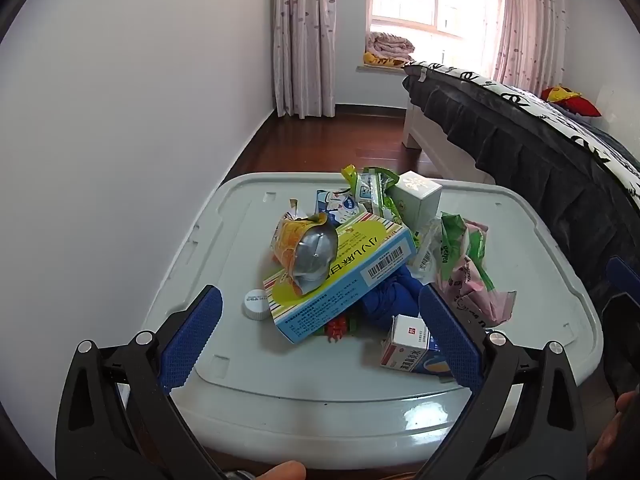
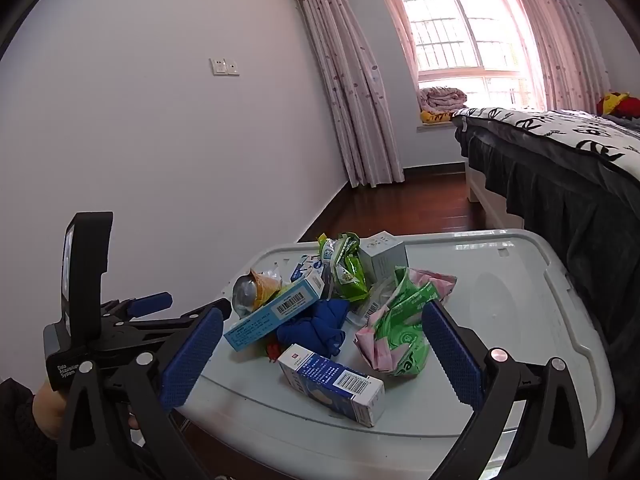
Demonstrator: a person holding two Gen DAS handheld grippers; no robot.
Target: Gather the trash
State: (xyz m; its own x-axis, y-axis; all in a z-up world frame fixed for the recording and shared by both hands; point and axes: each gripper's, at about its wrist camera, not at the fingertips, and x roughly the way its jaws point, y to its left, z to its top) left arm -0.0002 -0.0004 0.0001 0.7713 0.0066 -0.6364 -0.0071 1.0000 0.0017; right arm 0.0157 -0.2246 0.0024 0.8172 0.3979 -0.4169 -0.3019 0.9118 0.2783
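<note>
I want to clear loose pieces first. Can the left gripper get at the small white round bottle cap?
Probably yes: the white cap lies alone beside the pile, uncovered, and the left gripper is open.

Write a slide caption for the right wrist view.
Open right tongs face a trash pile on a white bin lid.

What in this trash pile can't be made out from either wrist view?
- Red item: both views, mostly hidden under the long blue box and blue cloth.
- Small box: left wrist view, partly behind a claw finger.
- No bin or bag shows in either view.
</note>
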